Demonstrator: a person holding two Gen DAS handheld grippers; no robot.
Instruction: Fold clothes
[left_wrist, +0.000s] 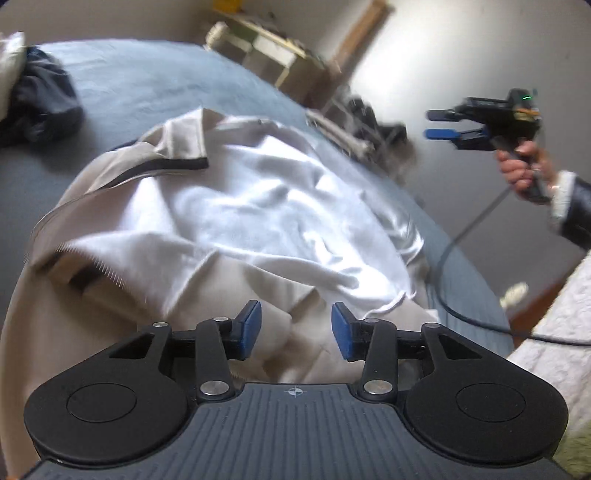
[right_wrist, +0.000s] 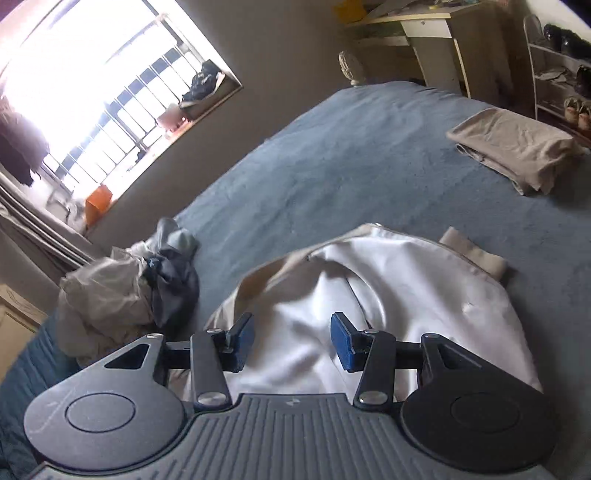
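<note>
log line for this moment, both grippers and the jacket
left gripper: open, empty, over jacket | right gripper: open, empty, raised | beige jacket: lining up, partly folded on blue bed | folded garment: set aside

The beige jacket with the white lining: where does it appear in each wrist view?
Left wrist: beige jacket fills the middle, above the open left gripper.
Right wrist: lower centre-right, behind the open right gripper.
Shared landmark: the blue bedspread.

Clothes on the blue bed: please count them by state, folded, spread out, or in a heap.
Folded: 1, the beige folded garment
Spread out: 1, the beige jacket with white lining
Heaps: 1, the crumpled pile; its separate pieces cannot be counted
Total: 3
</note>
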